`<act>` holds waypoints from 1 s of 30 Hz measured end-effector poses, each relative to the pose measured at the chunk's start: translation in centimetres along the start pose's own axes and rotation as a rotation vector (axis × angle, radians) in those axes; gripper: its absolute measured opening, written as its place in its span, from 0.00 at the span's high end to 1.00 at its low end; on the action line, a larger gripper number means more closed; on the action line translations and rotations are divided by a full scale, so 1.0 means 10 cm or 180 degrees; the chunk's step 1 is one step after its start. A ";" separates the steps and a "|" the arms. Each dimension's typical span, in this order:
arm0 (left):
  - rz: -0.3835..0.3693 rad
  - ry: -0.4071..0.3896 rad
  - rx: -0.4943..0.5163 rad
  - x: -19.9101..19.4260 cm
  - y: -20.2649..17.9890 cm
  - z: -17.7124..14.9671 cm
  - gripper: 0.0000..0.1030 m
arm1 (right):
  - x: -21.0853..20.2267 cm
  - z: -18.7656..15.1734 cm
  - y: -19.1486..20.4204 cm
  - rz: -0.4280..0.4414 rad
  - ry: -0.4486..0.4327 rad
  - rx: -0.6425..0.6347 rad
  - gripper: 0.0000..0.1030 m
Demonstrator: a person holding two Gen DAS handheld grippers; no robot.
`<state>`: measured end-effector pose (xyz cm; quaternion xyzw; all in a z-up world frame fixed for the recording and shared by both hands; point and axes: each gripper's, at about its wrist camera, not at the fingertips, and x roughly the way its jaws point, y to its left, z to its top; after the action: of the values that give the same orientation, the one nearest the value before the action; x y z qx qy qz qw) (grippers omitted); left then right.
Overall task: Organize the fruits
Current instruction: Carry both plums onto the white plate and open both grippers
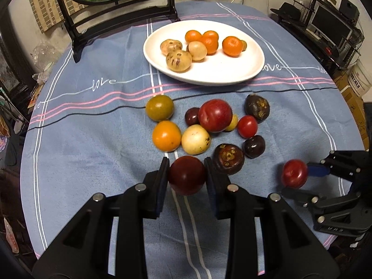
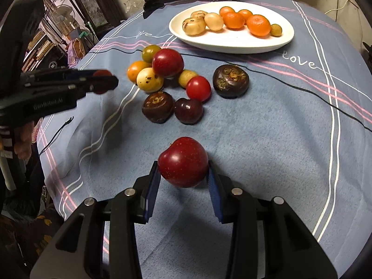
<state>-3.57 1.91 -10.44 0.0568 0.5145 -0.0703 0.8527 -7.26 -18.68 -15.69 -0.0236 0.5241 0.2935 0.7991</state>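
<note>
Both claws are loaded: the left claw (image 1: 187, 174) grips a dark plum (image 1: 187, 177), the right claw (image 2: 183, 174) a red plum (image 2: 183, 161), both lifted off the surface (image 1: 93, 151). The carry step comes next, I'd say, toward the plate (image 1: 232, 74) at twelve o'clock, where each plum needs a bare spot beside the oranges (image 1: 231, 46).

A loose cluster of red, orange, yellow and dark purple fruits (image 1: 209, 125) fills the middle of the blue-clothed table (image 1: 93, 144), blocking the straight way to the white oval plate (image 1: 232, 72) near the far edge. Bare cloth lies open toward the left and right edges. The plate's near half is bare; a black wooden chair back (image 1: 121, 21) stands behind the far edge.
</note>
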 end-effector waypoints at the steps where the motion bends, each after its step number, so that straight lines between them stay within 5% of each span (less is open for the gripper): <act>1: -0.0001 -0.0014 0.0005 -0.01 -0.01 0.01 0.70 | -0.01 0.01 0.01 0.0001 -0.0012 -0.0003 0.61; 13: -0.0059 -0.0182 0.0012 -0.17 -0.02 0.31 0.70 | -0.34 0.33 0.04 0.0091 -0.0363 0.0011 0.61; 24: -0.0193 0.0099 0.0012 0.10 -0.10 0.20 0.70 | -0.03 0.19 -0.04 0.0163 -0.0039 0.0050 0.61; 30: -0.0165 -0.0032 -0.0010 0.08 -0.05 0.52 0.70 | -0.18 0.49 -0.13 0.0117 -0.0239 0.0032 0.61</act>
<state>1.24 0.48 -8.75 0.0418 0.5116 -0.0919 0.8533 -3.11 -18.91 -12.32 0.0012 0.4955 0.3061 0.8129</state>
